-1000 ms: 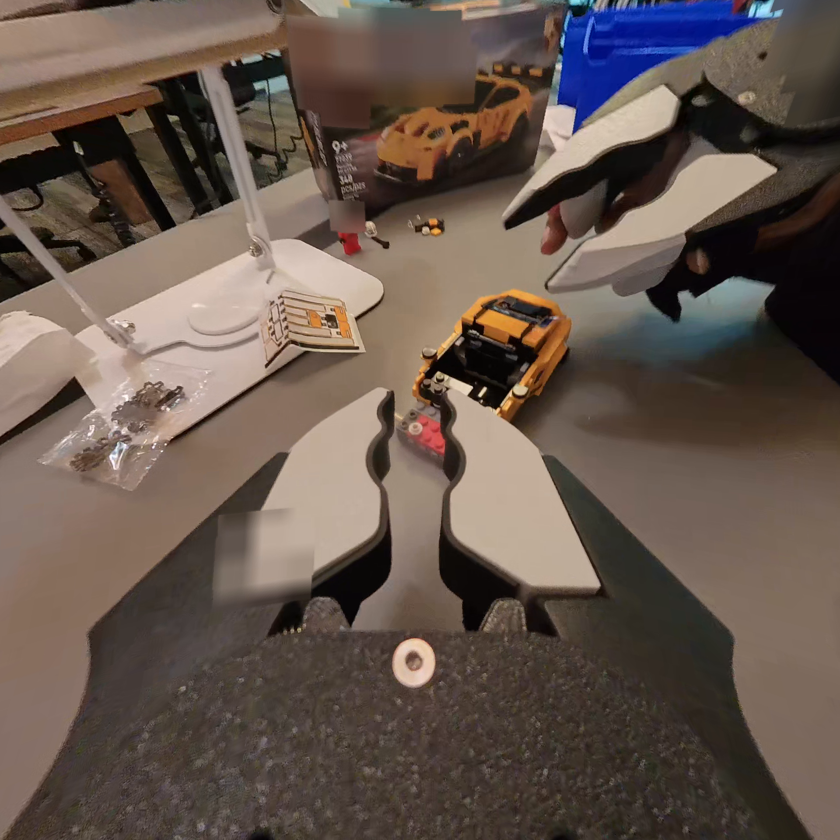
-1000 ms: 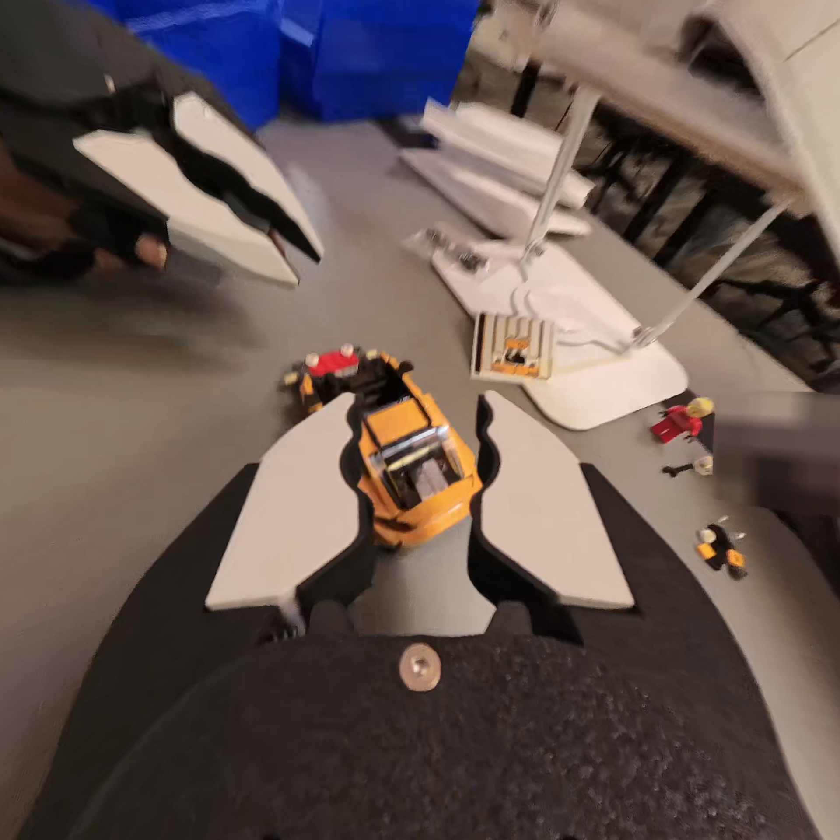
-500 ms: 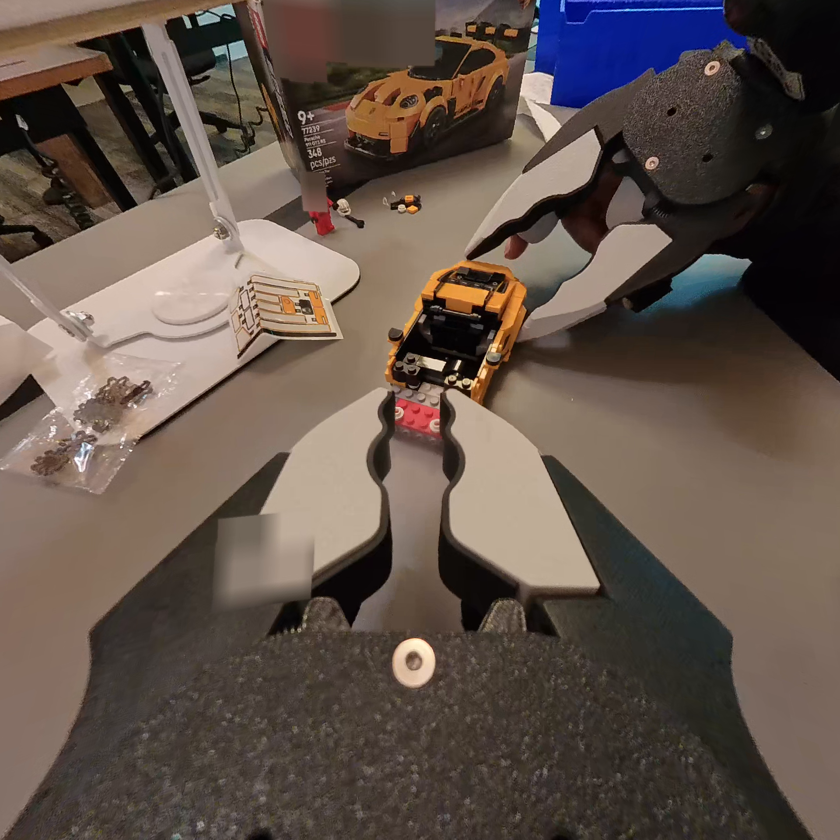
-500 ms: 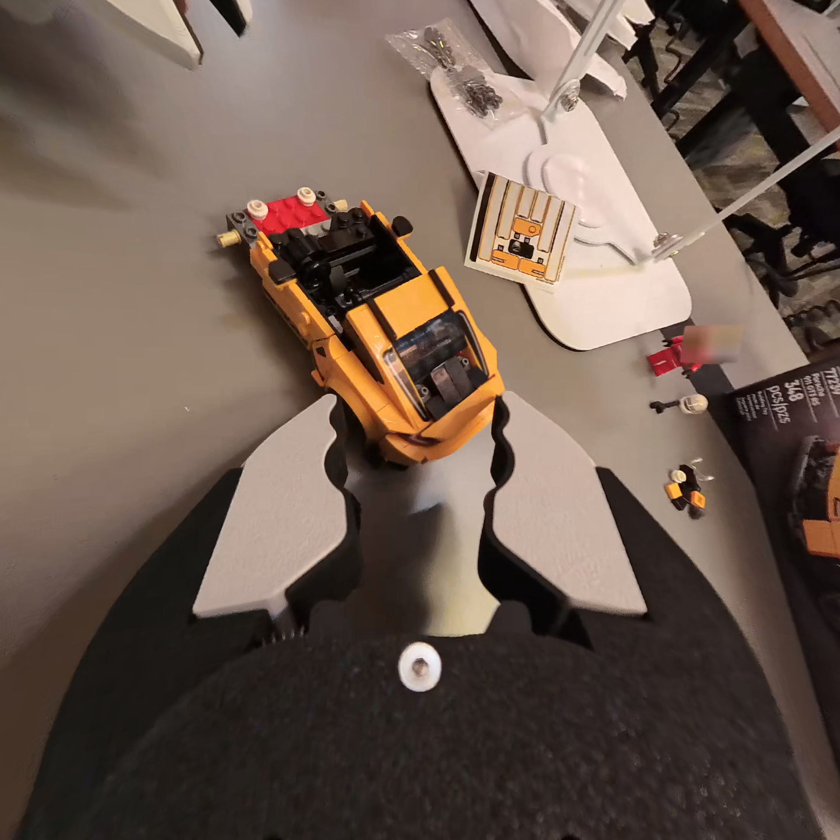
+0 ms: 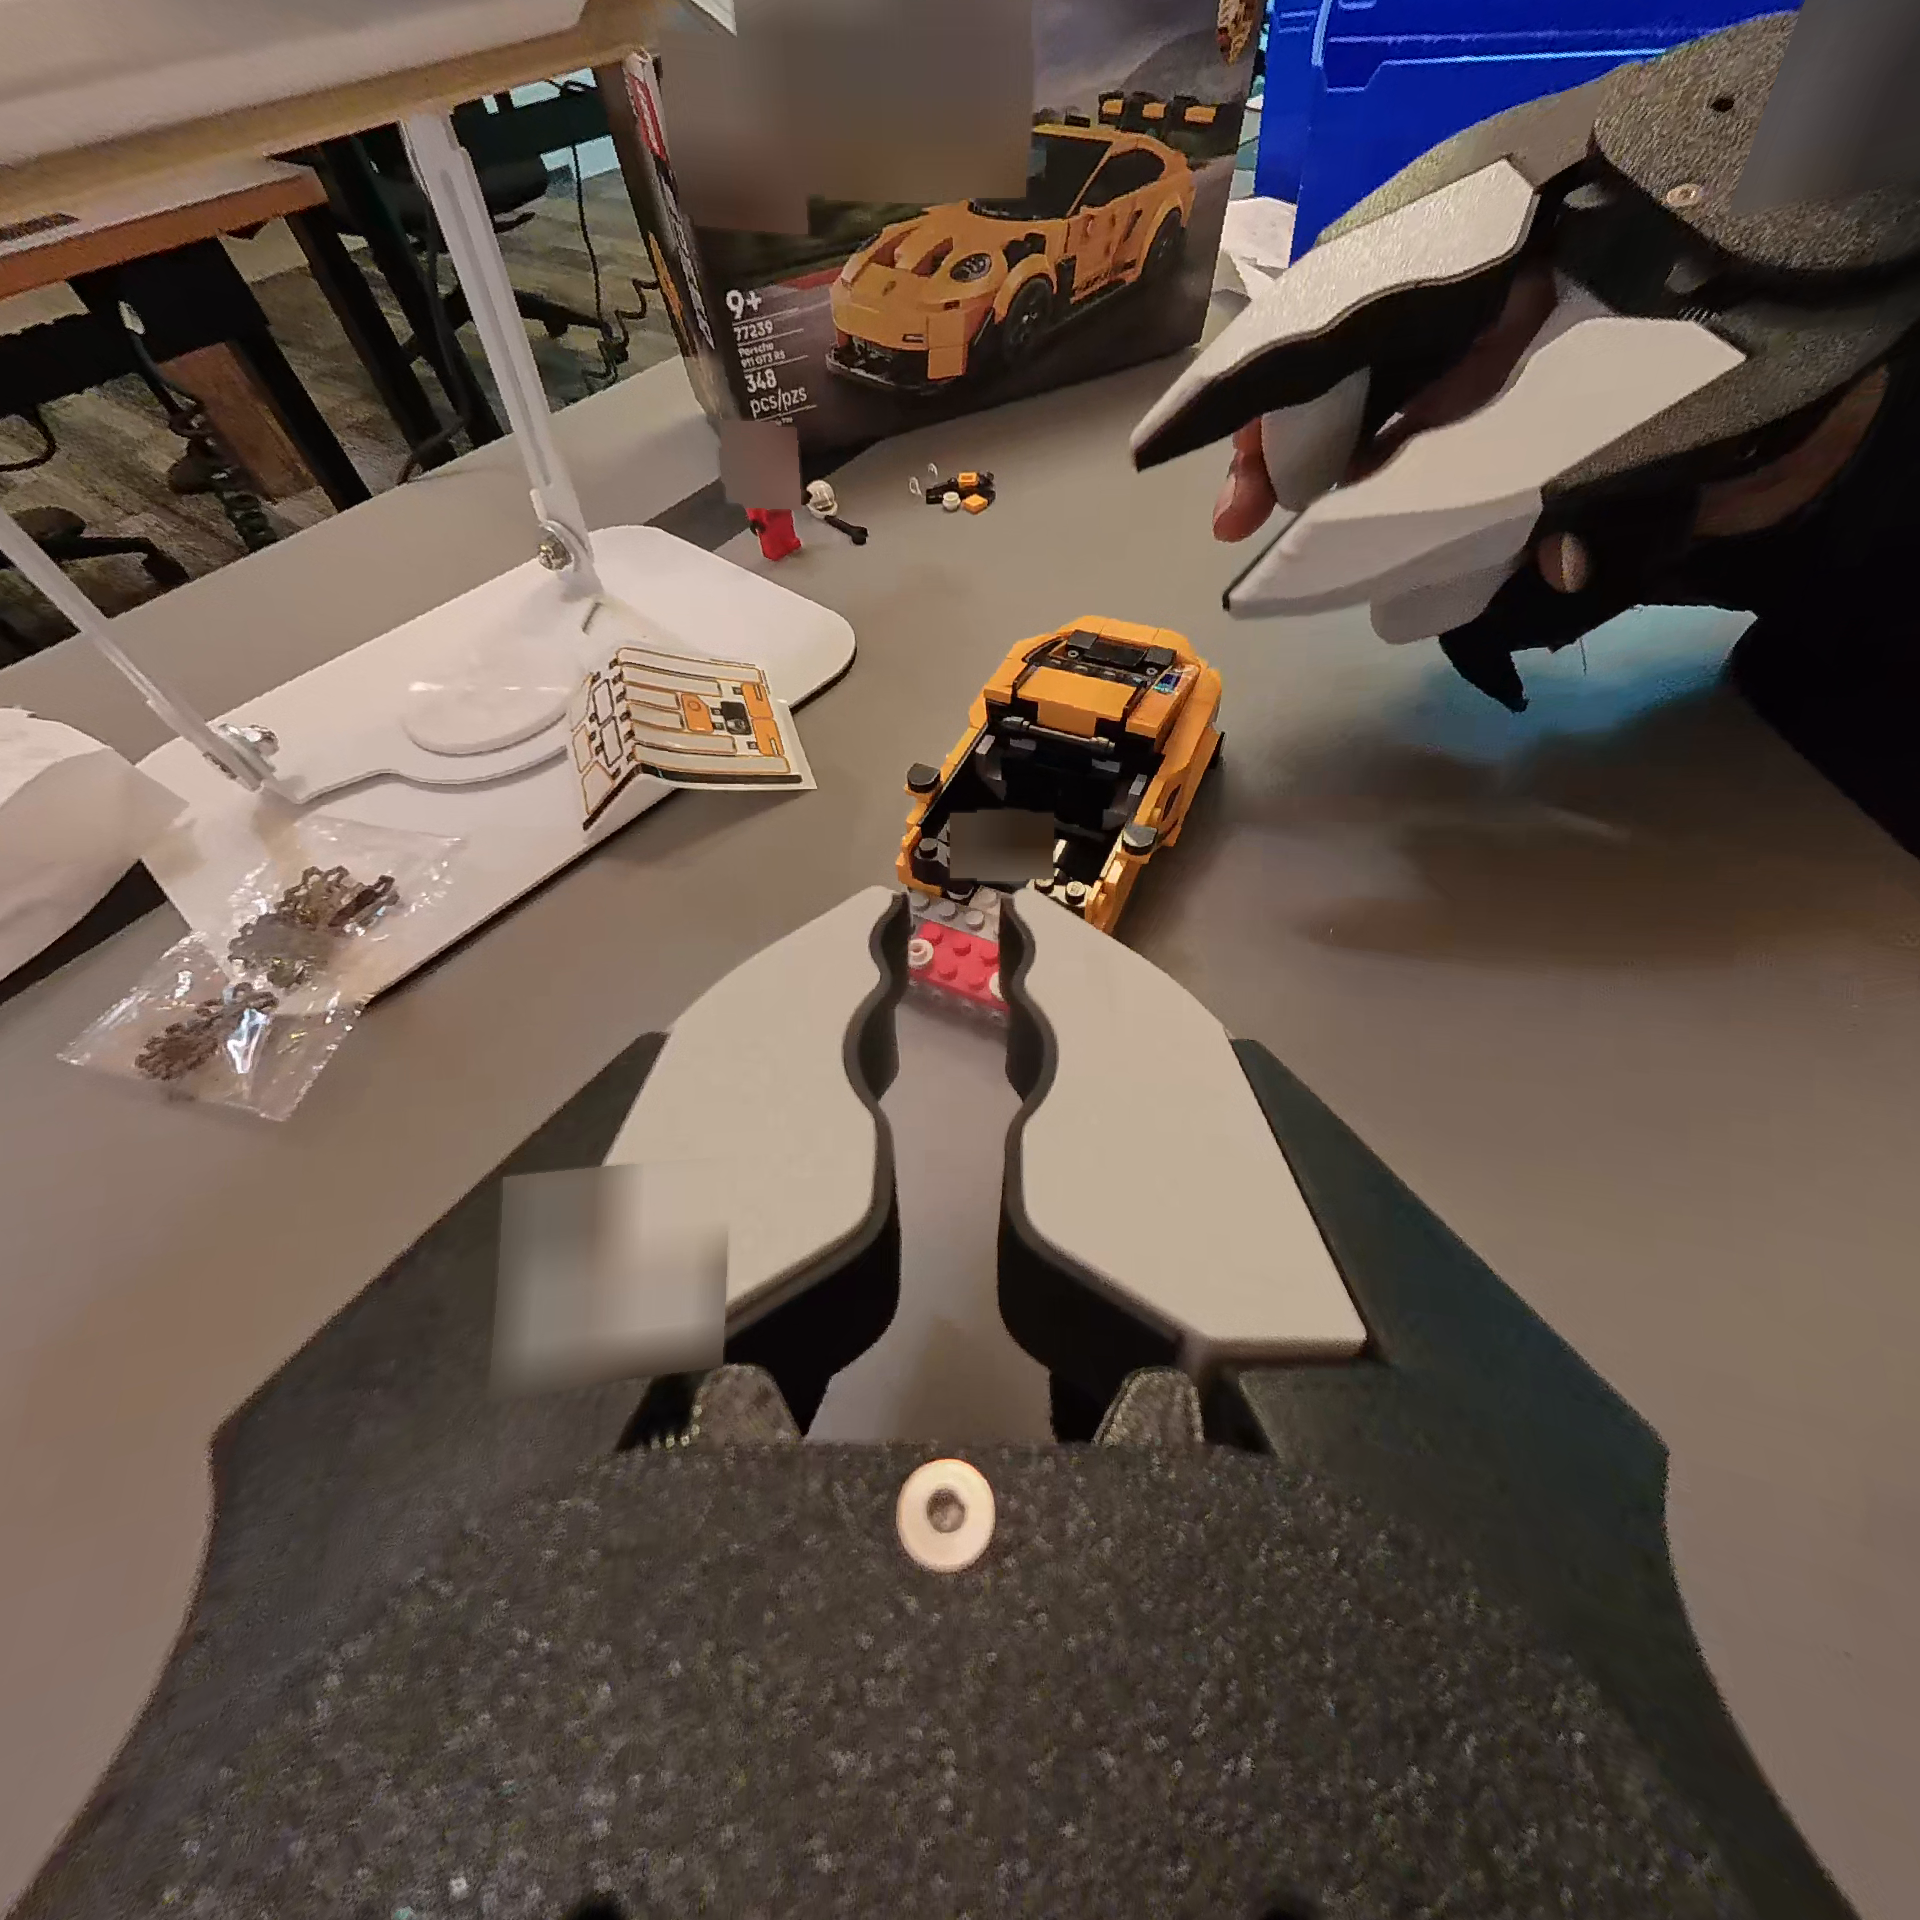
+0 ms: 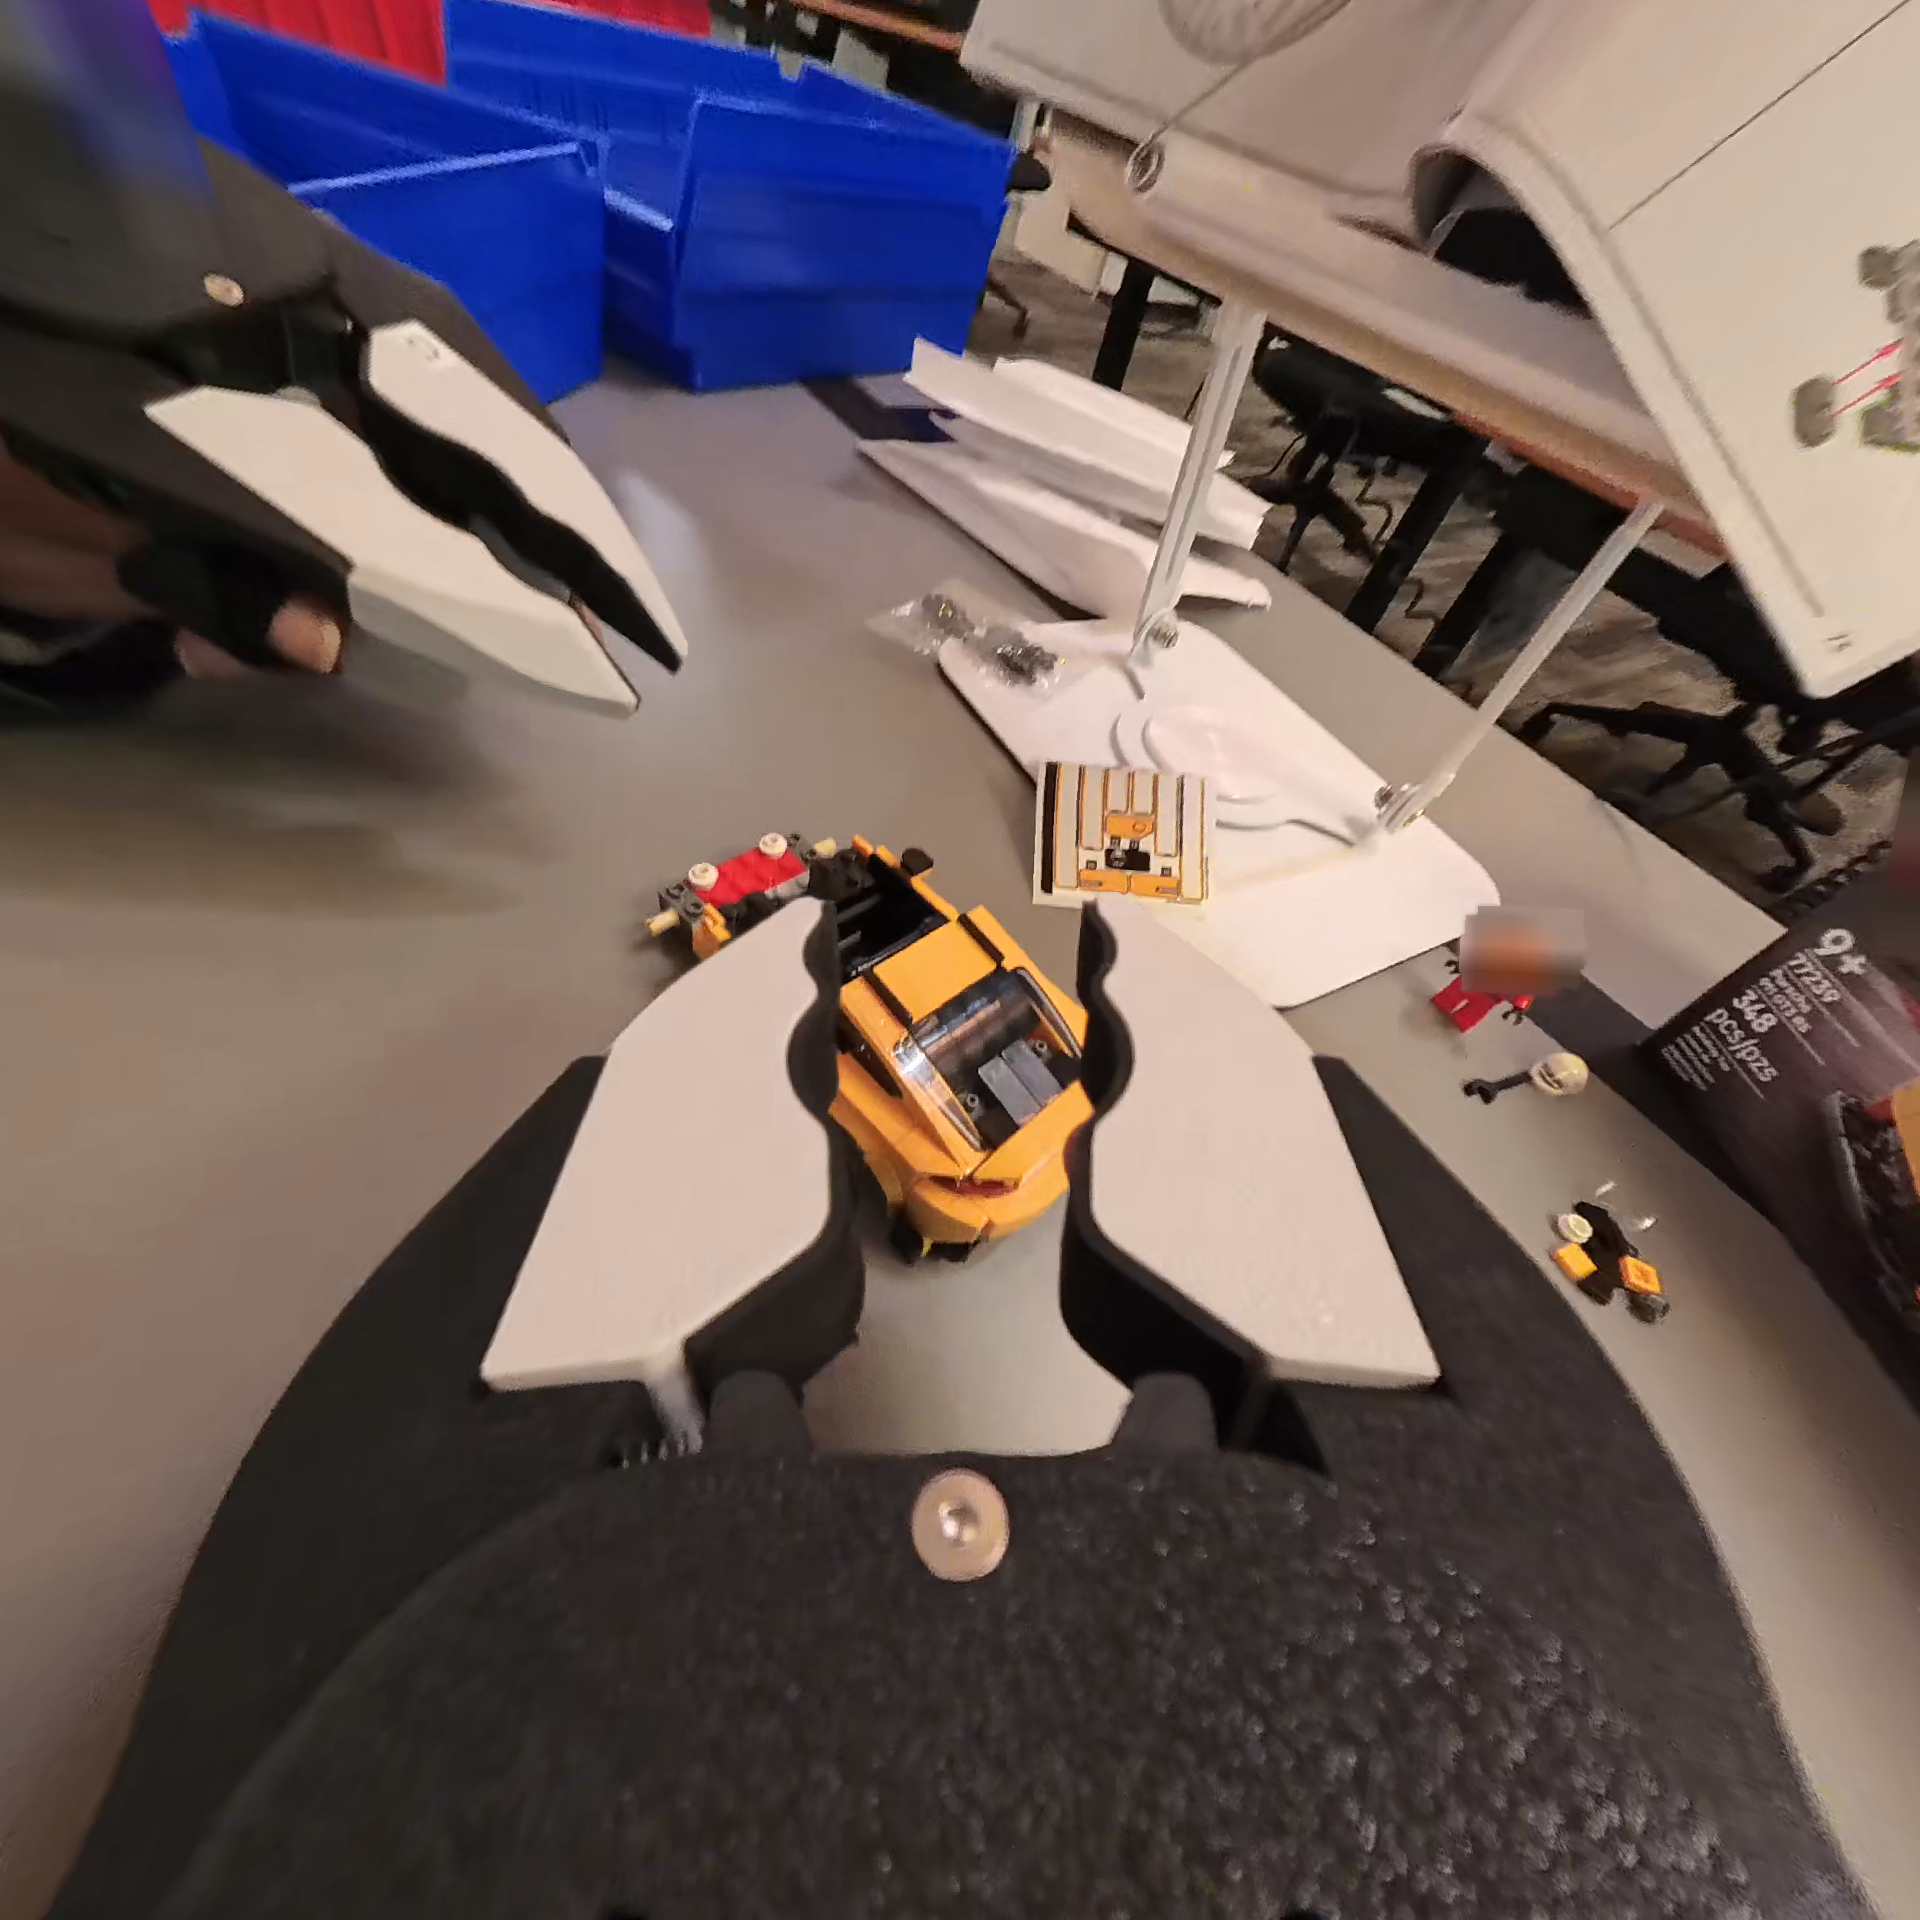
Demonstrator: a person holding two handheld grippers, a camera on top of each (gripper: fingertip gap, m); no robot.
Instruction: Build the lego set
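A partly built orange Lego car point(image 5: 1081, 727) stands on the grey table point(image 5: 1455, 1039), its red-plated end towards me in the left wrist view. My left gripper point(image 5: 956, 909) is slightly open and empty, short of that red end. In the right wrist view it point(image 6: 655, 686) hangs above the table, apart from the car point(image 6: 966, 1091). My right gripper point(image 6: 956, 914) is open and empty over the car's orange end. The left wrist view shows it point(image 5: 1184, 525) raised above the table beyond the car.
A sticker sheet point(image 5: 686, 727) lies on a white stand base point(image 5: 468, 707), with a bag of small parts point(image 5: 260, 956) beside it. The set's box point(image 5: 956, 260), a red minifigure point(image 5: 774, 530) and loose small pieces point(image 5: 961, 488) lie behind. Blue bins point(image 6: 675, 208) stand at the far edge. The left gripper is farther from the red minifigure point(image 5: 774, 530), some 30 cm, than the right, some 20 cm.
Half a second ago my right gripper was low at the car's orange end. Now it has lifted up and away. The car stays on the table; my left gripper keeps its narrow gap.
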